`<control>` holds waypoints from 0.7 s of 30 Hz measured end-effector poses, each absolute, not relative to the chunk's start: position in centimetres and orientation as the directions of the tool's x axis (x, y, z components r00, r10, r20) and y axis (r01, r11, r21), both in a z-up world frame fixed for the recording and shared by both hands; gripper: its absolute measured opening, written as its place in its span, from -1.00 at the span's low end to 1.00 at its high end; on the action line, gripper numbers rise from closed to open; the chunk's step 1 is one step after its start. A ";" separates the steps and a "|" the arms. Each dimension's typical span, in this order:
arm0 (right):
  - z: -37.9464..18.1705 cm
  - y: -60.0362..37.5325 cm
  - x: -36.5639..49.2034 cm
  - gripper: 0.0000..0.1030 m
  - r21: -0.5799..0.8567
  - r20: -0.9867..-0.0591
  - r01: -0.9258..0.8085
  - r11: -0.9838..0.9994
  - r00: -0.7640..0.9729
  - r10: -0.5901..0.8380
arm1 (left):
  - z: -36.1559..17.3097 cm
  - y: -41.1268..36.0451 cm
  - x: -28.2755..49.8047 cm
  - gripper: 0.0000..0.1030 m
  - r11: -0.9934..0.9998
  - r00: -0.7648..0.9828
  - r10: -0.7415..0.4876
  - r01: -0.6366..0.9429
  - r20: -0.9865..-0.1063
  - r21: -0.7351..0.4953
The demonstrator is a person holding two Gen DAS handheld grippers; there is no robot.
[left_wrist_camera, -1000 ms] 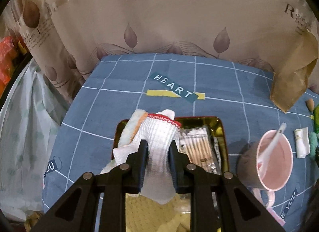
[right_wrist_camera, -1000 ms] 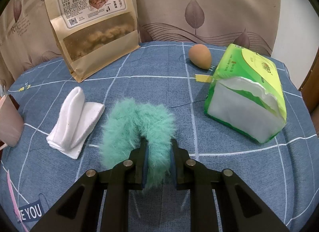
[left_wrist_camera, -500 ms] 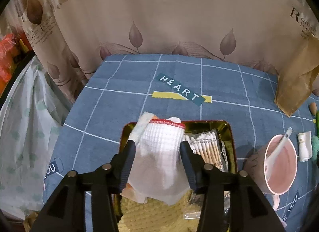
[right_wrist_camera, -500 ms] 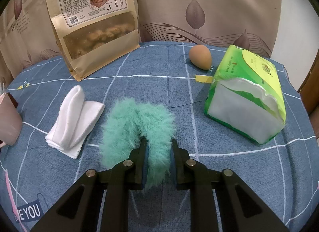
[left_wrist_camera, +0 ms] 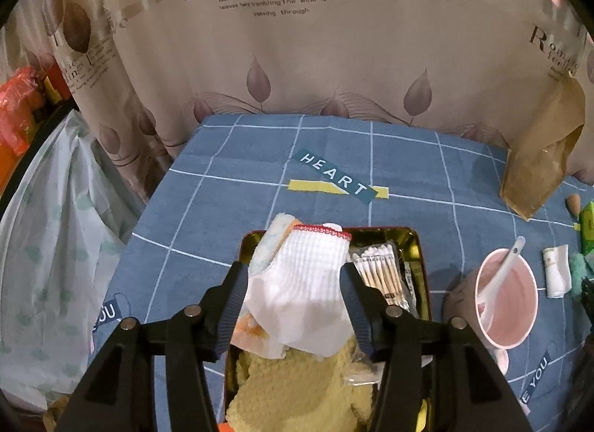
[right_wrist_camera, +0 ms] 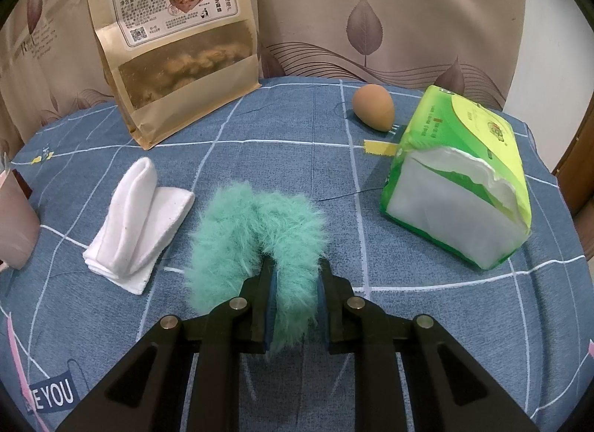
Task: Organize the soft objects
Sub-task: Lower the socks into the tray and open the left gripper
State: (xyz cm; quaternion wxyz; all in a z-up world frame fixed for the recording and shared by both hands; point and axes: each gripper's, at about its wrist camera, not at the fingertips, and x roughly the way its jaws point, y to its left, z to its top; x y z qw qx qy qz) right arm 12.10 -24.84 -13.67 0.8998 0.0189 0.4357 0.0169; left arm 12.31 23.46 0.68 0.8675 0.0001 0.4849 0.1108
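Note:
In the left wrist view a white ribbed sock with a red trim (left_wrist_camera: 304, 283) lies in the gold tin (left_wrist_camera: 419, 246), on an orange-and-white cloth (left_wrist_camera: 274, 239) and a yellow knitted cloth (left_wrist_camera: 297, 387). My left gripper (left_wrist_camera: 293, 276) straddles the sock. Its jaws are opening, and the pads stand just off the sock's sides. In the right wrist view my right gripper (right_wrist_camera: 296, 272) is shut on one end of a curved, fluffy teal piece (right_wrist_camera: 256, 231) that rests on the blue tablecloth. A folded white sock (right_wrist_camera: 137, 220) lies to its left.
A pack of cotton swabs (left_wrist_camera: 378, 268) fills the tin's right side. A pink mug with a spoon (left_wrist_camera: 508, 298) stands right of the tin. A green tissue pack (right_wrist_camera: 456, 179), an egg (right_wrist_camera: 373, 107) and a brown snack bag (right_wrist_camera: 174, 42) stand beyond the teal piece. A curtain hangs behind the table.
The left jaws went from shut on the white sock to spread wide, and the sock now lies loose in the tin. The right gripper and the teal piece have not moved.

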 end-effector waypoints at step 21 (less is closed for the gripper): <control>-11.4 -25.3 12.6 -0.70 0.094 -0.774 0.004 0.996 0.630 0.070 | 2.9 24.2 3.5 0.03 0.966 0.597 0.155 -0.259 -0.788 -0.006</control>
